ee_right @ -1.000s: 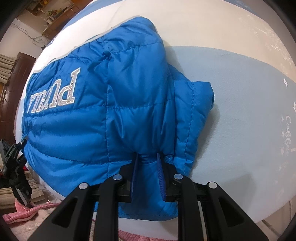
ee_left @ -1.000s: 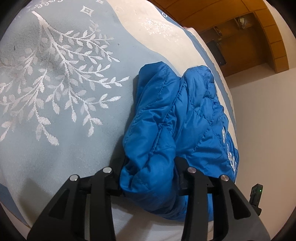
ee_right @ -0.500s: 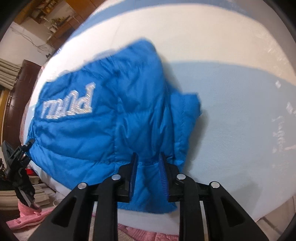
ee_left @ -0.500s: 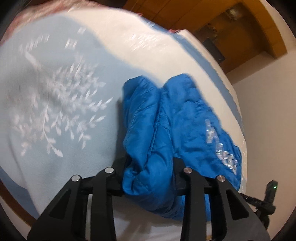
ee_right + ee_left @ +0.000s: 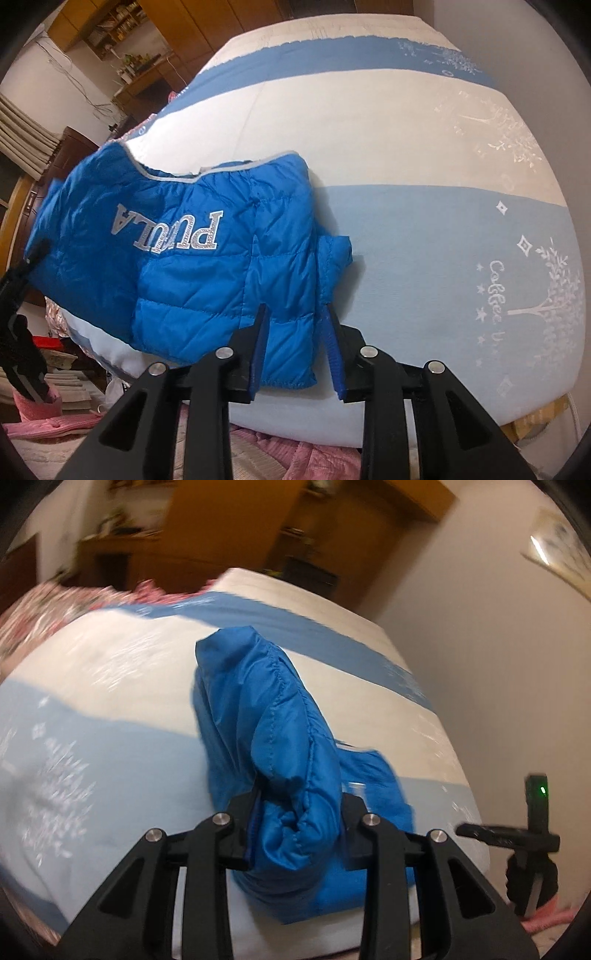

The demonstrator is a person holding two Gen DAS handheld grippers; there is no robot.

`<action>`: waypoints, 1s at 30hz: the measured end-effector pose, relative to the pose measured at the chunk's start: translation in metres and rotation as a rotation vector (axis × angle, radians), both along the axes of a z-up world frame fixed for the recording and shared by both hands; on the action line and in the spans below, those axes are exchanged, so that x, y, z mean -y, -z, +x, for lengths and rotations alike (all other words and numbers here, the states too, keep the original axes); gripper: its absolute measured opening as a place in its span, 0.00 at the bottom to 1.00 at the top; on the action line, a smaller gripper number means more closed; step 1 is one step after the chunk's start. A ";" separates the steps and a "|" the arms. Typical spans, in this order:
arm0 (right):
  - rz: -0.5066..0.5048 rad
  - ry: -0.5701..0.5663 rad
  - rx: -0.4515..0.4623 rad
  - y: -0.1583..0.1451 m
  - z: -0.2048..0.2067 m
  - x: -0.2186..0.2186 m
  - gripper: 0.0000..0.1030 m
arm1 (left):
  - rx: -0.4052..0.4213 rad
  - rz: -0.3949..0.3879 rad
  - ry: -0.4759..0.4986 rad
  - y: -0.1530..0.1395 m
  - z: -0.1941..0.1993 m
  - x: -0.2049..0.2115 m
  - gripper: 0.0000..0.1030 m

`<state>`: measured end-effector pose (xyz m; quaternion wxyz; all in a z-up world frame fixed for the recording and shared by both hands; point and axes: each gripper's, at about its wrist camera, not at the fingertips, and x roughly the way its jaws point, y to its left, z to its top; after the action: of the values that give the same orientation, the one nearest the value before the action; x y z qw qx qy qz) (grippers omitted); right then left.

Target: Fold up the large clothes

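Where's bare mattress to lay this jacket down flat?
In the right wrist view, the mattress is bare to the right of the blue puffer jacket, from its folded sleeve across the light blue band to the tree print, and across the white band beyond the collar. The left edge is crowded: the jacket overhangs it.

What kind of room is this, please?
Most likely a bedroom in a home. The blue puffer jacket lies on a wide bed with a blue and white patterned cover. Wooden shelves and cabinets stand along the wall behind it, and stacked folded textiles show at the left.
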<state>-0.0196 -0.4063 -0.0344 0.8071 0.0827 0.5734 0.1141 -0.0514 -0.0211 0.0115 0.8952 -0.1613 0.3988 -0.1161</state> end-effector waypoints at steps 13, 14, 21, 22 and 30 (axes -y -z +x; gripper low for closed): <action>0.012 0.034 -0.005 0.007 -0.007 0.035 0.29 | -0.063 0.101 0.333 0.031 0.027 0.163 0.27; 0.014 0.037 -0.006 0.008 -0.008 0.038 0.29 | -0.078 0.109 0.342 0.037 0.030 0.169 0.27; 0.019 0.038 -0.018 0.016 -0.012 0.050 0.29 | -0.161 0.156 0.392 0.085 0.049 0.193 0.27; 0.020 0.036 -0.020 0.016 -0.012 0.050 0.29 | -0.169 0.156 0.394 0.089 0.051 0.195 0.27; 0.021 0.014 -0.031 0.021 -0.010 0.050 0.29 | -0.194 0.162 0.392 0.120 0.038 0.202 0.28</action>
<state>-0.0293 -0.4565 -0.0558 0.7981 0.0969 0.5839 0.1130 -0.0138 -0.2229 -0.1085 0.8230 -0.0186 0.5148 -0.2392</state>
